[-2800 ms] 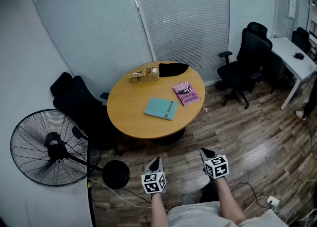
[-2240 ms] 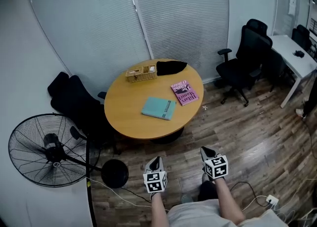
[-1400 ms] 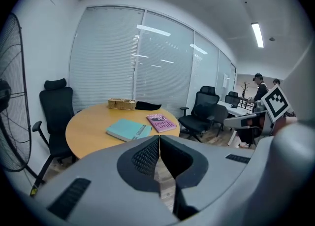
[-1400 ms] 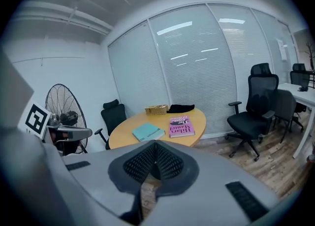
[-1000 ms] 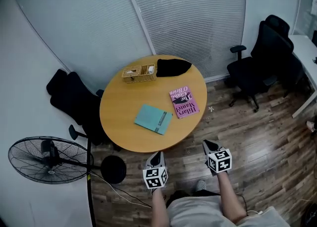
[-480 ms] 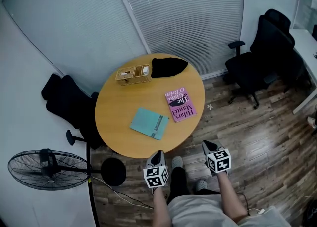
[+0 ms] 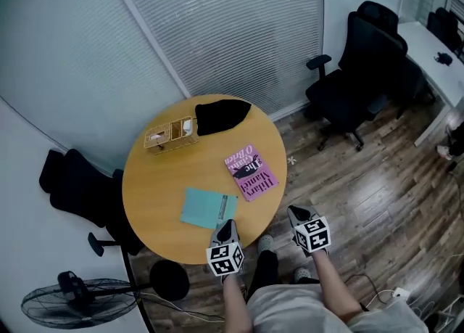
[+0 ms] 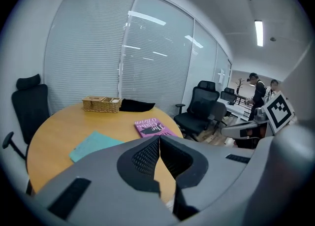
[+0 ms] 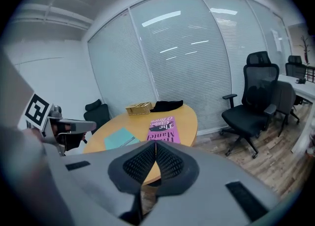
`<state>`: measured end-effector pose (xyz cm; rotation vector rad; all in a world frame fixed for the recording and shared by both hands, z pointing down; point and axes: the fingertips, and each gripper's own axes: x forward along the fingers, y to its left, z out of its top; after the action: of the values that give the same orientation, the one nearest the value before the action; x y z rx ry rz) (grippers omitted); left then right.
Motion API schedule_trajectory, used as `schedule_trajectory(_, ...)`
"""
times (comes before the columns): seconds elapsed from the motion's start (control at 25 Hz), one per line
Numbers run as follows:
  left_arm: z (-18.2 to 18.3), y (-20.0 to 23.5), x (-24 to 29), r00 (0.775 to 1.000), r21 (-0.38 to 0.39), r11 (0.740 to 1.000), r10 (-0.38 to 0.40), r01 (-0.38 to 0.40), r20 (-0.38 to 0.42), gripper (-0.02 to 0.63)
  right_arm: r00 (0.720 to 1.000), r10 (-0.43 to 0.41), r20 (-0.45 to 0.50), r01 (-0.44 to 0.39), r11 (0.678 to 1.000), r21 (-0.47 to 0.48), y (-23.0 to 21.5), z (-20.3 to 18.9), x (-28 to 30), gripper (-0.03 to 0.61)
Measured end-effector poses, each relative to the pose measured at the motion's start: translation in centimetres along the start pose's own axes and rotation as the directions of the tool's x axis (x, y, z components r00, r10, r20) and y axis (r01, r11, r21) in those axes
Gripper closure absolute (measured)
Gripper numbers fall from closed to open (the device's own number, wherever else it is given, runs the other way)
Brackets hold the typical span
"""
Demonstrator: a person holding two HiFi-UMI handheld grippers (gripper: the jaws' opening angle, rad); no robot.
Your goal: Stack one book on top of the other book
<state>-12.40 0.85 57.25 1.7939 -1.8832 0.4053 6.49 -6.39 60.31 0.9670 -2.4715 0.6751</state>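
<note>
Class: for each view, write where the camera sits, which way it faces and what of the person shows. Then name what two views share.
Head view: on the person's head, facing steeply down at the round table; both forearms, left gripper and right gripper show.
Left gripper view: on the left gripper, along its shut jaws across the table; right gripper at right.
Right gripper view: same from the right gripper; left gripper at left.
Shared: teal book, pink book.

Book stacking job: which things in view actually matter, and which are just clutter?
Job:
teal book
pink book
round table under both
left gripper and right gripper, fingers shut, empty

Lying about:
wicker basket
black cloth
office chair
fan
</note>
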Motion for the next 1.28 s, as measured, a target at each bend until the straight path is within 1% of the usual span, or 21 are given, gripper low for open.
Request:
schedule_trajectory(0.16,2.3,1.6,3.3,0.998,0.059,0.997,-0.046,0.048,-0.035,0.586,0.998,-0.068,-0.018,0.068,0.998,0.015,-1.0,1.0,1.8,0.557)
schedule_trajectory(0.28,4.0,2.7,5.8,0.994,0.116,0.989,-0.089,0.095,-0.058,0.586,0.991,-0.130,-0.015,0.131,0.989,0.066,-2.0,1.7,2.6,0.557)
schedule_trajectory(0.36,5.0,3.5,7.5,0.990,0.150,0.980,-0.122,0.132,-0.074,0.586,0.985,-0.170,0.003,0.168,0.977,0.134,-2.5,2.2,3.2,0.557)
schedule_trajectory(0.48,5.8,4.6,10.4,0.980,0.210,0.960,-0.165,0.186,-0.112,0.586,0.976,-0.216,0.030,0.199,0.938,0.284,-3.3,2.4,4.3,0.557)
schedule_trajectory(0.56,6.3,5.2,12.2,0.971,0.247,0.942,-0.196,0.226,-0.139,0.586,0.972,-0.231,0.033,0.204,0.912,0.357,-3.3,2.2,5.4,0.555)
schedule_trajectory(0.72,7.3,5.9,16.0,0.943,0.305,0.897,-0.272,0.321,-0.190,0.586,0.971,-0.236,0.022,0.202,0.874,0.442,-2.7,1.6,7.7,0.555)
schedule_trajectory(0.92,8.2,6.7,20.5,0.902,0.362,0.830,-0.353,0.424,-0.248,0.586,0.972,-0.235,-0.015,0.213,0.848,0.485,-1.7,0.3,10.7,0.554)
schedule_trajectory(1.04,8.3,7.1,23.3,0.877,0.388,0.791,-0.380,0.473,-0.293,0.585,0.969,-0.243,-0.039,0.229,0.830,0.509,-1.6,-0.5,12.0,0.532)
schedule_trajectory(1.2,8.0,7.7,26.7,0.850,0.405,0.754,-0.395,0.517,-0.350,0.584,0.967,-0.243,-0.073,0.243,0.807,0.539,-1.5,-1.6,13.7,0.499)
schedule_trajectory(1.28,7.4,7.7,28.1,0.830,0.397,0.739,-0.408,0.545,-0.381,0.583,0.965,-0.247,-0.090,0.254,0.788,0.561,-1.6,-2.3,14.3,0.466)
